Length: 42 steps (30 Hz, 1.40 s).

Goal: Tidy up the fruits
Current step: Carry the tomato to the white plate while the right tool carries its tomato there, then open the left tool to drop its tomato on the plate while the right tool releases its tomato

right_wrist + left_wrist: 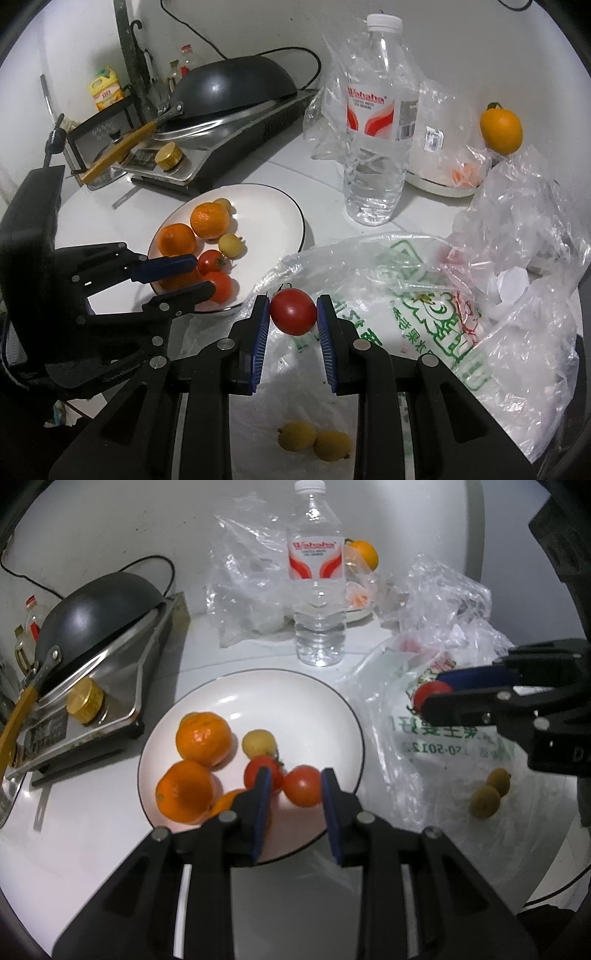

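Observation:
A white plate holds two oranges, a small yellow fruit and two red tomatoes. My left gripper reaches over the plate's near edge. Its blue pads sit on either side of one tomato, which rests on the plate. To the right my right gripper is shut on another red tomato, held above a printed plastic bag. Two small yellow fruits lie on the bag near me.
A water bottle stands behind the plate among crumpled clear bags. One more orange sits at the back right. A black wok on a steel cooker fills the left side, with bottles behind it.

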Motion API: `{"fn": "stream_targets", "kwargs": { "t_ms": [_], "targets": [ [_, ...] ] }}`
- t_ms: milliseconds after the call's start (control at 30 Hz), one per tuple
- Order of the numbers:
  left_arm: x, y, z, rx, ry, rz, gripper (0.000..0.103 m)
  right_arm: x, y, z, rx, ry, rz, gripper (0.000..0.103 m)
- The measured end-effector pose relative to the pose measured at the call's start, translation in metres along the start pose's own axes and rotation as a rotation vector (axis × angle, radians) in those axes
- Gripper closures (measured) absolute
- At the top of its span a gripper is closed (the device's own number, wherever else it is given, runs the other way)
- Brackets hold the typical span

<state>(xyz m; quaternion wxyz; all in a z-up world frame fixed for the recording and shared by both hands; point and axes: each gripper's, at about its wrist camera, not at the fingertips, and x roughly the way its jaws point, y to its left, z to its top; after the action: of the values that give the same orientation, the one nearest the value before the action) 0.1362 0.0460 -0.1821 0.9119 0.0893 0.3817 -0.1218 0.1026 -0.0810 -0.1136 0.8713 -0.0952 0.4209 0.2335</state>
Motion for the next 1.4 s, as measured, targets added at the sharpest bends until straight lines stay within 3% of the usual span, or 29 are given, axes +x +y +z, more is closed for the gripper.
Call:
{"fn": "stream_targets", "kwargs": {
  "t_ms": [533, 933, 1400],
  "targets": [
    [-0.028, 0.036, -0.002, -0.064, -0.075, -0.001, 0.073, 0.01, 0.033, 0.03, -0.073, -0.028, 0.018, 0.075],
    [-0.032, 0.071, -0.006, -0.127, -0.12, 0.008, 0.071, 0.057, 0.058, 0.044, -0.113, 0.032, 0.02, 0.075],
    [-0.019, 0.096, -0.011, -0.185, -0.104, 0.03, 0.071, 0.088, 0.058, 0.043, -0.106, 0.095, -0.016, 0.075]
  ]
}}
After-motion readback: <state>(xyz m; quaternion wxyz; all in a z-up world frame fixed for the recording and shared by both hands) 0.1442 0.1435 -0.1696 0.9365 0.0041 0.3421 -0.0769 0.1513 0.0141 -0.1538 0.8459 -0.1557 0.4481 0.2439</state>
